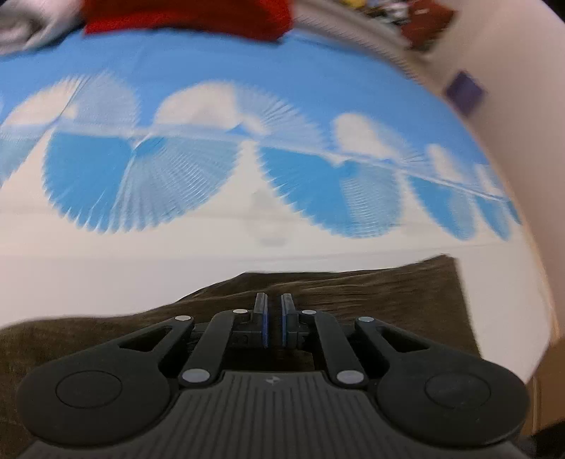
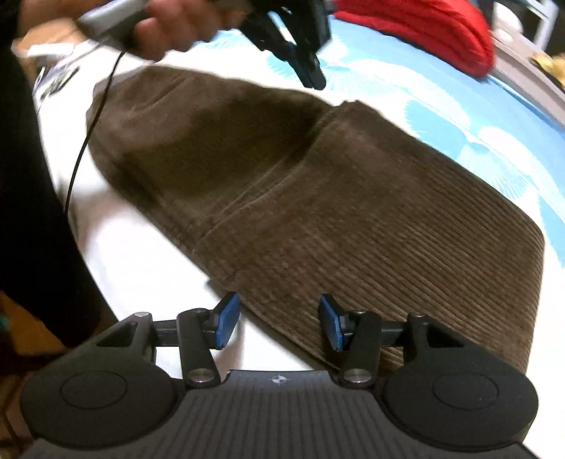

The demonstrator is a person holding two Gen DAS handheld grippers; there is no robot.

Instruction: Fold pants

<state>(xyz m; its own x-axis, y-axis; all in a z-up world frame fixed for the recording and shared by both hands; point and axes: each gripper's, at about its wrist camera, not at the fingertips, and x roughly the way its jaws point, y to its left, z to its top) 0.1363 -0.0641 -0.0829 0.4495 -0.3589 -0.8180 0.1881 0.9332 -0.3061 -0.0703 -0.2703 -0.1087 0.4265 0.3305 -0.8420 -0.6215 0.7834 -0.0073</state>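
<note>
Brown corduroy pants lie folded over on a bed sheet, with one layer lapped across the other. My right gripper hangs open over their near edge, and the hem runs between its two blue pads without being pinched. My left gripper, held in a hand, hovers above the far side of the pants with its fingers together and nothing in them. In the left wrist view, the left gripper shows its pads nearly touching above the pants.
The sheet is blue and white with fan shapes. A red garment lies at the far edge, and a grey cloth beside it. A black cable hangs over the pants' left end. A person's dark clothing fills the left.
</note>
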